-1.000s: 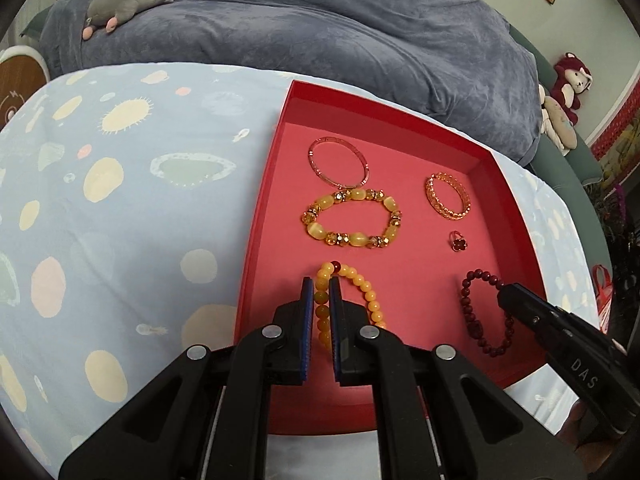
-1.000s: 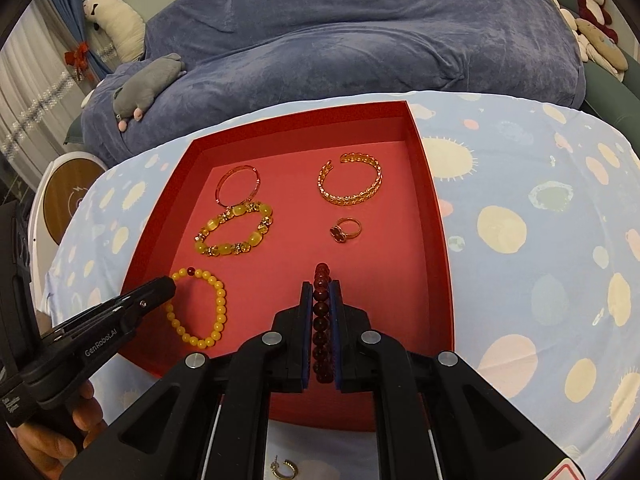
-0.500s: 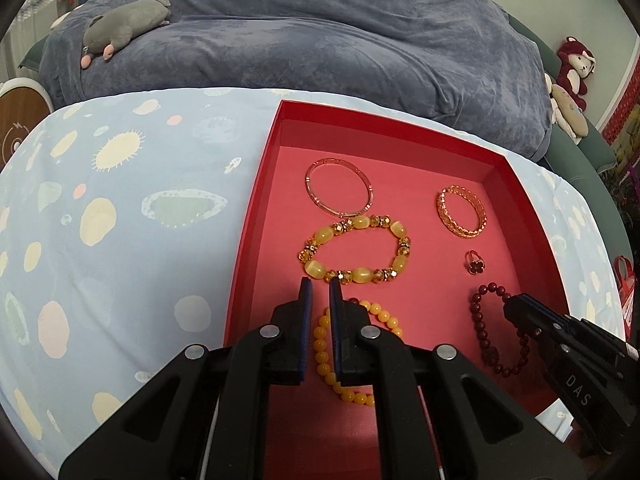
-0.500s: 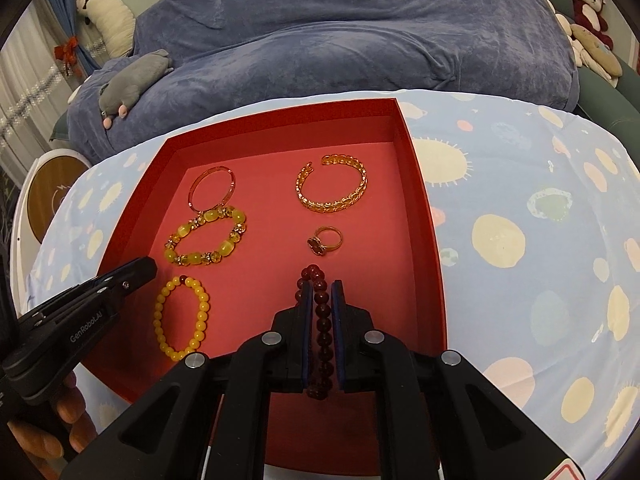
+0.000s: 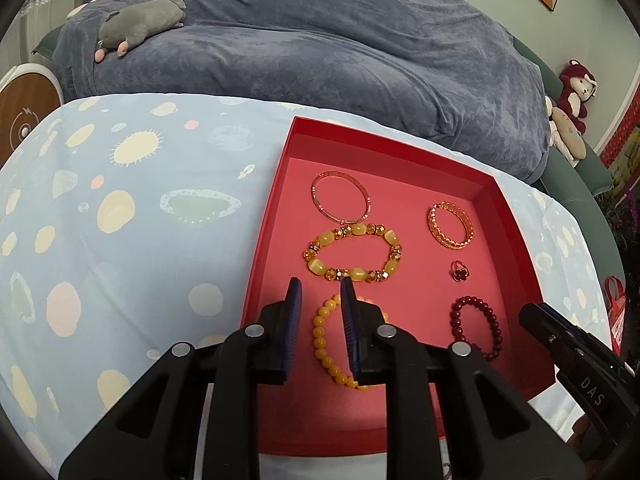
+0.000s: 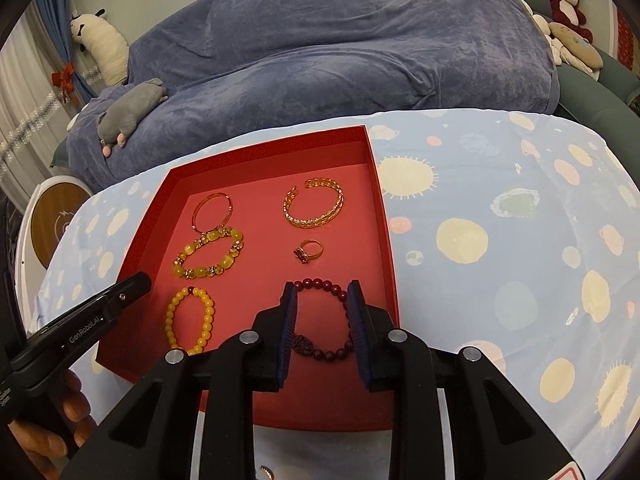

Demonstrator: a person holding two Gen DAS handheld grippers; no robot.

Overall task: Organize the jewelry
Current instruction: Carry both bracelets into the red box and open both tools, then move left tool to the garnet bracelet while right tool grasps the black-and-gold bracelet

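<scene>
A red tray (image 5: 268, 224) (image 6: 384, 216) lies on the spotted blue cloth and holds several pieces of jewelry. My left gripper (image 5: 319, 286) is open above the yellow bead bracelet (image 5: 320, 340) (image 6: 208, 316), which lies flat in the tray's near left part. My right gripper (image 6: 322, 290) is open above the dark red bead bracelet (image 6: 316, 284) (image 5: 472, 304), which lies flat in the near right part. Further back lie a large amber bead bracelet (image 5: 352, 232) (image 6: 208, 252), a thin rose bangle (image 5: 340, 200) (image 6: 212, 212), a gold chain cuff (image 5: 450, 224) (image 6: 316, 204) and a ring (image 5: 458, 272) (image 6: 308, 250).
A small gold item (image 6: 266, 472) lies on the cloth in front of the tray, under my right gripper. A blue blanket-covered sofa (image 5: 320, 48) with a grey plush toy (image 5: 140, 28) stands behind the table. Plush bears (image 6: 564, 4) sit at the far right.
Both grippers have opened and let go of their bracelets, which now lie flat in the tray. Both grippers have drawn back and up from the tray.
</scene>
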